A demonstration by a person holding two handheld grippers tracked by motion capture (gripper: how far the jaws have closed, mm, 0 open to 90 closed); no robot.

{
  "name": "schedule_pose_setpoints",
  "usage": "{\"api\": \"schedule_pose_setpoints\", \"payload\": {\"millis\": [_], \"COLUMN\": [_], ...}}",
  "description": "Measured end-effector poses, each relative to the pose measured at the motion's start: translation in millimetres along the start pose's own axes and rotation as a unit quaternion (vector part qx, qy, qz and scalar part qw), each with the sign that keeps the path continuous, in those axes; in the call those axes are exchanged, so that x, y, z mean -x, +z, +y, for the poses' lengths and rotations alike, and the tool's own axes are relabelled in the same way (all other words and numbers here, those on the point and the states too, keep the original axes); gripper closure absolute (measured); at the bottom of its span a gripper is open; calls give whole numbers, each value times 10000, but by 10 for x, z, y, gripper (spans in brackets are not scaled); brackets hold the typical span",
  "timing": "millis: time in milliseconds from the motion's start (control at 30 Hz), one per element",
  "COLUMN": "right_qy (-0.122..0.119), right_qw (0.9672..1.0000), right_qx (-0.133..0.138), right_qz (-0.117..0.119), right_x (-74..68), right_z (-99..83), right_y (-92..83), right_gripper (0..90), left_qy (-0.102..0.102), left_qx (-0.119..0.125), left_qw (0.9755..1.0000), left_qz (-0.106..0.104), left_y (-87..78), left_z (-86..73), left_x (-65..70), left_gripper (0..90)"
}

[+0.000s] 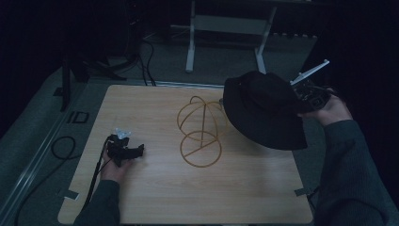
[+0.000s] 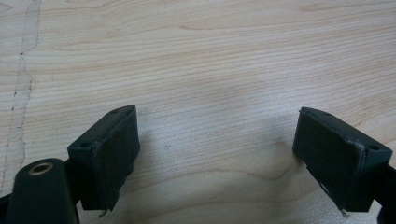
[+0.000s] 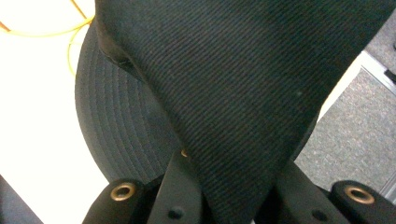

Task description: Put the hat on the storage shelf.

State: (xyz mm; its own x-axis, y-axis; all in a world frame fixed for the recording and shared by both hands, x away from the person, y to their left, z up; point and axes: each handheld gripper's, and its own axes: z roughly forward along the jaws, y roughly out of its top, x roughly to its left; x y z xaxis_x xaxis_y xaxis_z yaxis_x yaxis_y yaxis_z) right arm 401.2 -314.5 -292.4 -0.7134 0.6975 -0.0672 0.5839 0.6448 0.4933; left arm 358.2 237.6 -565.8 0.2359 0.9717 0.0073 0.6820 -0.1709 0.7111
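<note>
A black brimmed hat (image 1: 261,108) hangs in the air over the table's right side, held by my right gripper (image 1: 308,96), which is shut on its fabric. In the right gripper view the hat's cloth (image 3: 243,102) is pinched between the two jaws and its stitched brim (image 3: 116,135) droops to the left. A yellow wire hat stand (image 1: 200,129) sits at the table's middle, just left of the hat. My left gripper (image 1: 136,151) rests on the table at the left, open, with bare wood between its pads (image 2: 114,154).
The wooden table (image 1: 155,197) ends close to the hat on the right. Cables (image 1: 61,148) lie on the grey floor at the left. A white metal frame (image 1: 228,28) stands beyond the table's far edge.
</note>
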Motion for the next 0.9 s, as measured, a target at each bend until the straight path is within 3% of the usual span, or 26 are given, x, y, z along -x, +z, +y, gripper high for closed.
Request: {"api": "schedule_pose_setpoints", "payload": {"millis": [900], "right_qy": [-324], "right_qw": [9987], "right_qx": [283], "right_qz": [259], "right_x": [-37], "right_z": [-1], "right_y": [-250], "right_gripper": [871], "left_qy": [9], "left_qx": [-8], "left_qw": [10000], "left_qz": [1], "left_y": [-1], "left_z": [0], "left_x": [-1], "left_gripper": [149]}}
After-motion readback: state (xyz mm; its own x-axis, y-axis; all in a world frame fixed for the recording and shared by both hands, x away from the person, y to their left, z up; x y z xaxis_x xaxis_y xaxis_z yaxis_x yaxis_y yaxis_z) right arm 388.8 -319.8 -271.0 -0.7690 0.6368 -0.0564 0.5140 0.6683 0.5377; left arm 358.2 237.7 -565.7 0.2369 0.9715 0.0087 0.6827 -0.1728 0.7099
